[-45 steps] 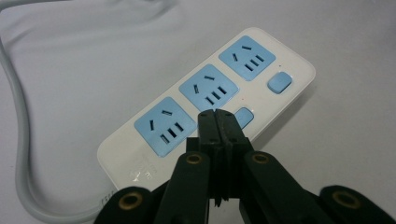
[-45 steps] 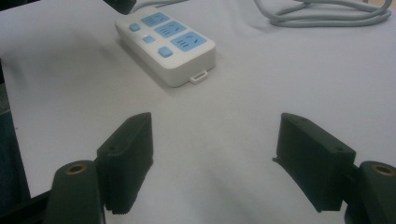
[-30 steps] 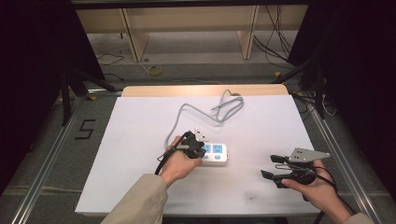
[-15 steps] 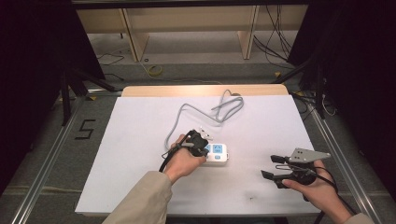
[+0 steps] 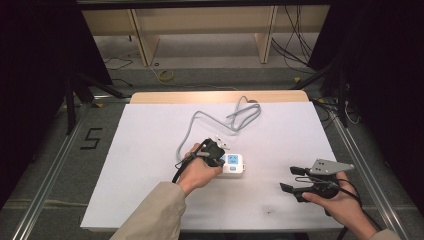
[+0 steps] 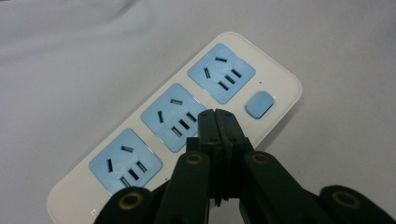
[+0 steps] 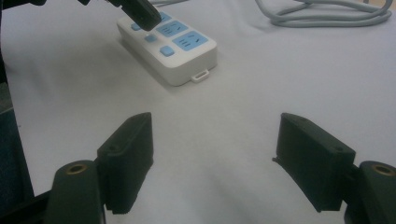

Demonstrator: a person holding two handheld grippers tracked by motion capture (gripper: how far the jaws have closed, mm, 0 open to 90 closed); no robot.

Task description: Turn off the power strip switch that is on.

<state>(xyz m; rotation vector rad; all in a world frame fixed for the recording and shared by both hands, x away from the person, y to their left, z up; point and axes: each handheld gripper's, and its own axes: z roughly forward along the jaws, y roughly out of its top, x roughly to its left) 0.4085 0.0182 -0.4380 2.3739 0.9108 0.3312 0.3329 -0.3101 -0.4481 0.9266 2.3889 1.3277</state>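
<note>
A white power strip with three blue sockets and a blue switch lies on the white table, and its grey cable loops toward the far edge. My left gripper is shut and empty, and its tips hover over the strip. In the left gripper view the closed tips sit just above the strip, beside the middle socket and near the switch. My right gripper is open and empty at the front right. In the right gripper view its jaws face the strip and the left gripper.
The white sheet covers the table, with a wooden edge at the back. The cable's coil lies beyond the strip. Metal rails run along both sides, and a floor mark "5" is at the left.
My left hand has edged slightly right over the power strip. The right hand has kept still.
</note>
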